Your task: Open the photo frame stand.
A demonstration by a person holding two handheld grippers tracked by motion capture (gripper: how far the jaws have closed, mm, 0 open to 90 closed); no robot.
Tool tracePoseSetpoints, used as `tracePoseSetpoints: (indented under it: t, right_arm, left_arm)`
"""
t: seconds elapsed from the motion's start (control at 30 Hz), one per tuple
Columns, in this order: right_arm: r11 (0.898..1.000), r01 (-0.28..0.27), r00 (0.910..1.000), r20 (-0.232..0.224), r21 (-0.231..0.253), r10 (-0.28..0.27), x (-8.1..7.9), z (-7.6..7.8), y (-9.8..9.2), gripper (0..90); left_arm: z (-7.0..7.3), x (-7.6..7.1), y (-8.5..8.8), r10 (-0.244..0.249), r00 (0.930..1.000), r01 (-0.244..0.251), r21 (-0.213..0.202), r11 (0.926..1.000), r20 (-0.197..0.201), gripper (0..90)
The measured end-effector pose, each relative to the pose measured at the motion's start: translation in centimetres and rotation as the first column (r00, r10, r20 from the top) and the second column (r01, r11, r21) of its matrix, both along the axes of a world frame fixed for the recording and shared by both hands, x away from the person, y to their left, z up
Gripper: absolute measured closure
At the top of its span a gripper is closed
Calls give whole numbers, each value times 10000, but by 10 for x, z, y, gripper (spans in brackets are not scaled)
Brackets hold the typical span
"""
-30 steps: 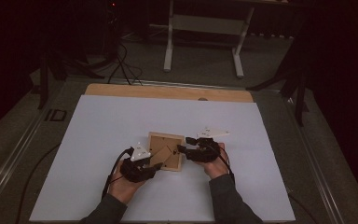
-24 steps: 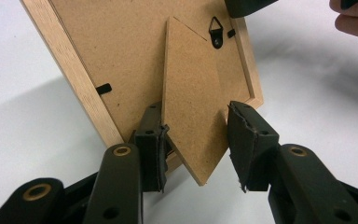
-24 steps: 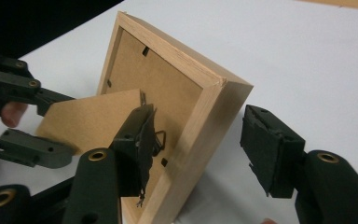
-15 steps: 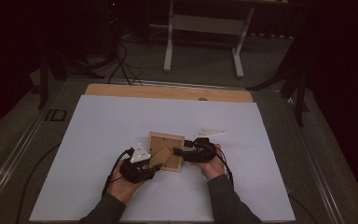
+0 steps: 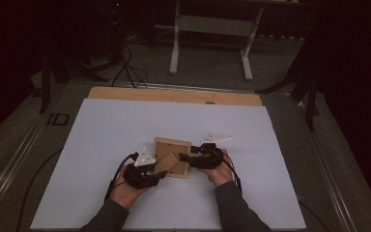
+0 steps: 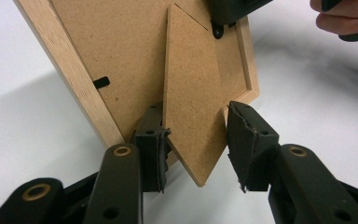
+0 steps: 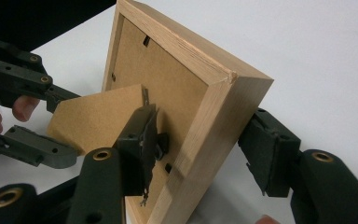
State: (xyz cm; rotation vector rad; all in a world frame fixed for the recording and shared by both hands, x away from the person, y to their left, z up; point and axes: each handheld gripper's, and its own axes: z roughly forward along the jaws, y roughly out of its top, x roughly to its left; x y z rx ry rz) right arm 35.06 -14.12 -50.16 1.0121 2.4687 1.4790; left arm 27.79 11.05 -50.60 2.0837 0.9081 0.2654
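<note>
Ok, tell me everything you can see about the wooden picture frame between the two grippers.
The picture frame is small, of light wood, and shows its back: a brown fibreboard backing with small black clips. Its fibreboard stand leg is swung out from the backing. The frame is tilted, near the front middle of the white table. The right gripper has one jaw on the backing and one on the outer wooden edge. The left gripper has its jaws either side of the leg, one pad touching it.

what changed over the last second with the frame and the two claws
Little changed. The left claw shifted slightly toward the picture frame, and its jaws now straddle the fold-out stand, one pad touching it. The right claw stayed clamped on the frame's edge. The frame and the white mat stayed put.
</note>
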Motion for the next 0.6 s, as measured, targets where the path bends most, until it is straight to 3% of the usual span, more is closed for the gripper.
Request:
tracePoseSetpoints:
  t: [0.13, 0.27, 0.6]
  right_arm:
    - [9999, -71, 9999, 152, 78, 69, -2, 2, 0, 497]
    - [9997, -212, 9990, 383, 106, 208, -5, 5, 0, 515]
    - [9992, -393, 9970, 665, 73, 387, -8, 8, 1, 536]
  left_arm:
    - [1, 1, 1, -412, 9985, 392, -539, 9978, -360, 586]
    - [1, 1, -1, -685, 9965, 654, -646, 9958, -479, 586]
    - [2, 4, 3, -640, 9952, 555, -1127, 9921, -734, 617]
